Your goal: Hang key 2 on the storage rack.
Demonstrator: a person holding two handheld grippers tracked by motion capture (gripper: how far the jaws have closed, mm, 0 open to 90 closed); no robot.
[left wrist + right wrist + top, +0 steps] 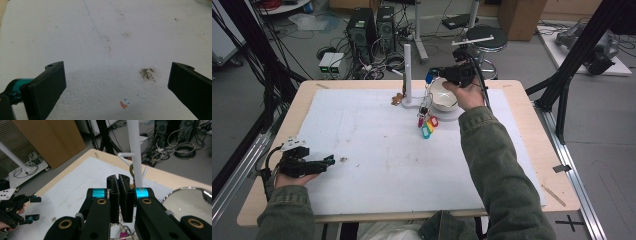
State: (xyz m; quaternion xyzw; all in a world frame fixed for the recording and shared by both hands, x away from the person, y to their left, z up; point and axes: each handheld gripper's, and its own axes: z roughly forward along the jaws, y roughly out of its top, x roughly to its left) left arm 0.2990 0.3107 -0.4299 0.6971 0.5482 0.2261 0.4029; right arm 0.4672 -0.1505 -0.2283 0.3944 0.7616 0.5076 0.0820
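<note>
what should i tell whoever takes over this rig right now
Right hand-held gripper: jaws shut, raised beside the white peg stand at the far side of the table. A bunch of keys with coloured tags hangs below it; the jaws seem to pinch its ring, though the grip itself is hidden.
Left hand-held gripper: jaws open, nothing between them, low over the white mat at the near left.
White bowl sits just right of the stand.
Done: keys lifted off the mat.
Left: probably hanging the keys on one of the stand's pegs, then letting go.
</note>
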